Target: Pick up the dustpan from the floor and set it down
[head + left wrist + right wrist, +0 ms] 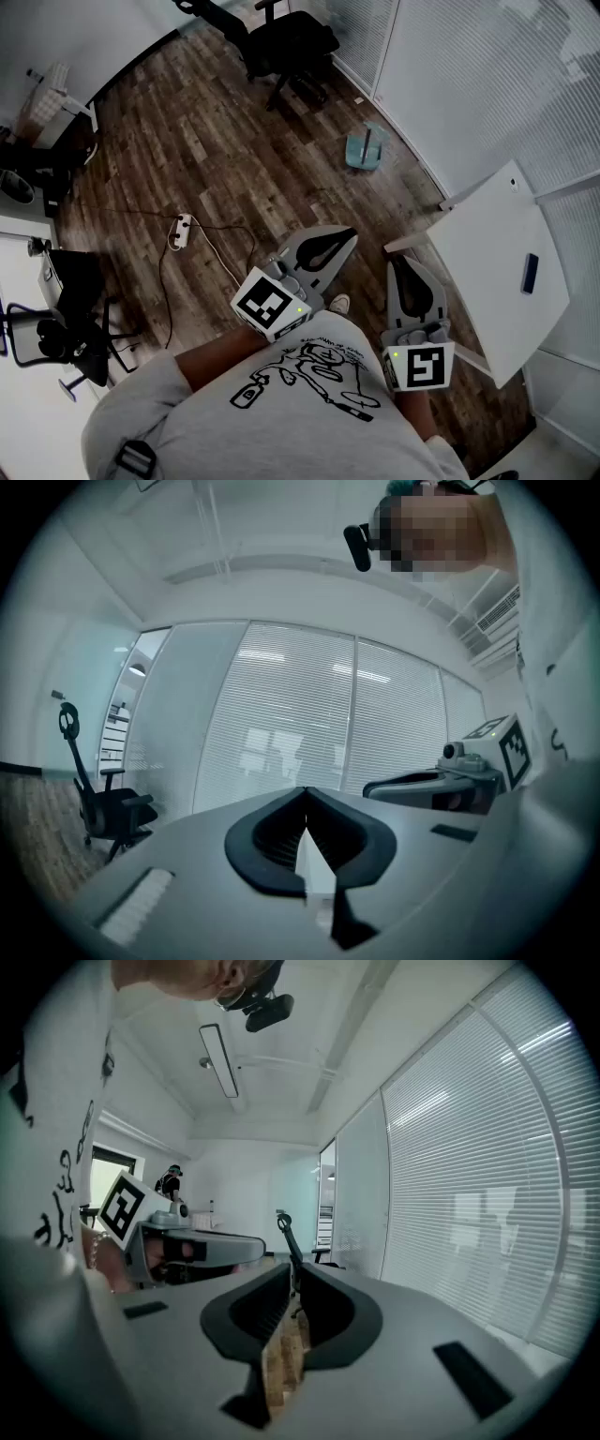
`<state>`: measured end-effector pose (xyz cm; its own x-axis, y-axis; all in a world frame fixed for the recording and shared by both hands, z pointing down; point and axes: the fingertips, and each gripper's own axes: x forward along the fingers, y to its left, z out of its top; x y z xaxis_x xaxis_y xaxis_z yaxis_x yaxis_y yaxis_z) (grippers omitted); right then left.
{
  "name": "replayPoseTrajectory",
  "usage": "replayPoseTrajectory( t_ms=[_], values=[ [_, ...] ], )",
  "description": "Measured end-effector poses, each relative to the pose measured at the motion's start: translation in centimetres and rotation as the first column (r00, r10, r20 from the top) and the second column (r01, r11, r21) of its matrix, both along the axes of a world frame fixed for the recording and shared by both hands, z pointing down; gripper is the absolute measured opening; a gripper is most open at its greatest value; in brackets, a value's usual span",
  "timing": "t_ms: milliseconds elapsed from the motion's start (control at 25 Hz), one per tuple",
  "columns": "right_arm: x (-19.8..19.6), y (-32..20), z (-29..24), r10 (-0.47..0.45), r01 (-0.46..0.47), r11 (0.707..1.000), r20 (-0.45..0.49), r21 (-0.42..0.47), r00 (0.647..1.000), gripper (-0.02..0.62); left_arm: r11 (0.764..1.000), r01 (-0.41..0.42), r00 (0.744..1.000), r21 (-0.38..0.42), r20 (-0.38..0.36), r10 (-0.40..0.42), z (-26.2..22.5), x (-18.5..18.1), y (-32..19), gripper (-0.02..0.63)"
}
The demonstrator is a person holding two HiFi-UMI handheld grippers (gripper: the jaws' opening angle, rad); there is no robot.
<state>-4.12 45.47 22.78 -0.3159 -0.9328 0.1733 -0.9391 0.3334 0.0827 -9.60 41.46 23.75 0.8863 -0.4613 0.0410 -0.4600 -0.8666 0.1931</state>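
Office wood floor: the dustpan (365,150) sits upper centre, well beyond the left gripper (345,238) and right gripper (403,264), both closed, empty; left nearer.

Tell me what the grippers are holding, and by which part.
Nothing is held. The left gripper and right gripper are shut, empty; the dustpan lies on the floor.

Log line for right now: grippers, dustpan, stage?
stage: pickup not begun | left gripper: shut, empty | right gripper: shut, empty | dustpan: on floor, apart from both grippers
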Motion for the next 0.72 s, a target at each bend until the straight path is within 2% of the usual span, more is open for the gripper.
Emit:
replayPoseTrajectory(
  t_ms=[160, 320, 520, 720],
  values=[
    [0.3, -0.5, -0.2, 0.004, -0.004, 1.0, 0.002, -0.006, 1.0, 0.031, 1.0, 0.017, 1.0, 0.006, -0.001, -0.017, -0.2, -0.7, -0.5, 0.002],
    [-1.1, -1.3, -0.2, -0.01, 0.01, 1.0, -0.013, -0.003, 1.0, 0.031, 0.999, 0.037, 0.999, 0.003, -0.003, -0.037, -0.1, -2.2, -1.4, 0.002],
    [-1.9, -2.6, -0.1, 0.044, -0.043, 0.999, 0.028, -0.004, 0.999, 0.031, 0.999, 0.045, 0.999, 0.004, -0.015, -0.045, -0.2, -4.2, -2.4, 0.002],
    [-4.0, -3.3, 0.4, 0.061, -0.061, 0.998, 0.019, -0.01, 0.998, 0.031, 0.999, 0.047, 0.999, 0.005, -0.021, -0.047, -0.2, -6.9, -3.2, 0.002]
  ],
)
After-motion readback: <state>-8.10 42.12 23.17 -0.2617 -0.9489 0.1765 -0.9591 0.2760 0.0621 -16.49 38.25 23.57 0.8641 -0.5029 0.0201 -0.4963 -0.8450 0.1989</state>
